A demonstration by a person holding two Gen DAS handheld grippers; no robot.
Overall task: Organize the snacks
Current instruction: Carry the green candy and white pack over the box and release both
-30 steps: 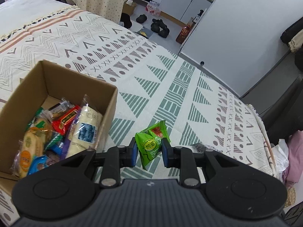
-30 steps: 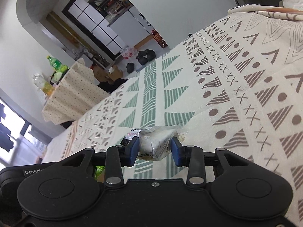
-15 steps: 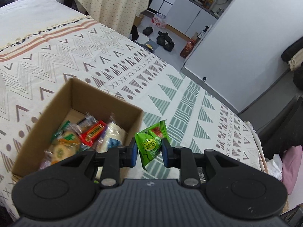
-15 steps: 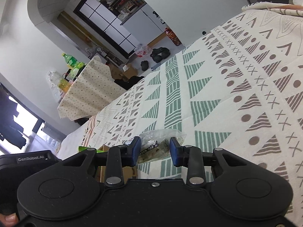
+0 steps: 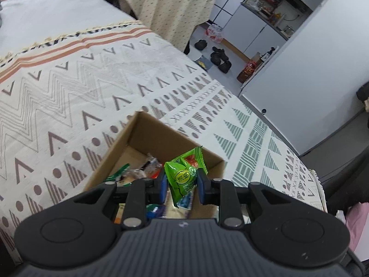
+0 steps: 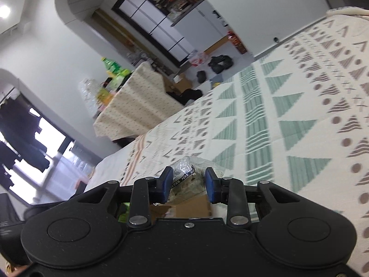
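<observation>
My left gripper (image 5: pixel 181 181) is shut on a green snack packet (image 5: pixel 184 161) and holds it over the open cardboard box (image 5: pixel 147 133). Several wrapped snacks (image 5: pixel 147 168) lie inside the box, partly hidden behind the gripper. In the right wrist view, my right gripper (image 6: pixel 188 181) is shut on a crinkled clear snack packet (image 6: pixel 184 167), lifted off the patterned bedspread (image 6: pixel 288 120). Just below its fingers a brown piece of the cardboard box (image 6: pixel 193 207) shows.
The box sits on a bed with a patterned bedspread (image 5: pixel 69 87). Beyond the bed stand a table under a dotted cloth (image 5: pixel 166 7), shoes (image 5: pixel 219 57) on the floor and a white wall panel (image 5: pixel 311 57). Pink fabric (image 5: pixel 359 219) lies at the right edge.
Both grippers rose and moved left toward the box with their packets. The left one now hangs over the box rather than beside it. The clear packet has left the bedspread.
</observation>
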